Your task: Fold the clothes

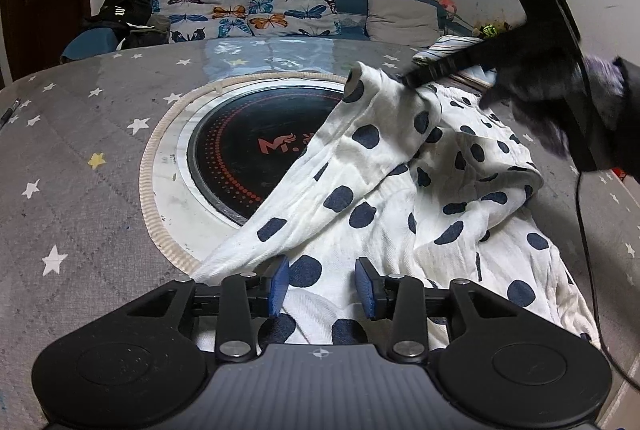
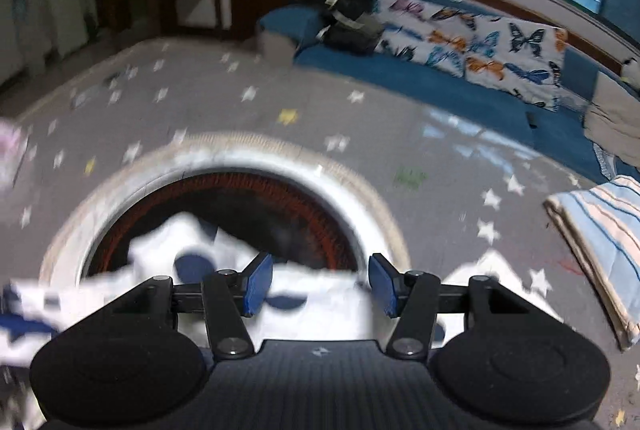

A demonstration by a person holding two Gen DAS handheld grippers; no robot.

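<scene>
a red logo starting "m." shows on the black round cooktop (image 1: 248, 146) at the worktop's middle; the rest is hidden by cloth (image 1: 360, 182).

We are seeing a white polka-dot garment (image 1: 384, 190) of soft, crinkled woven cloth. The table cover (image 1: 80, 134) is looking like matt grey quilted fabric with printed stars. The round cooktop (image 1: 248, 150) is showing glossy black glass, ringed by a ribbed cream trim. Our left gripper (image 1: 322, 286) is showing matt black plastic links, metal rivets and ridged blue pads (image 1: 280, 284).
</scene>
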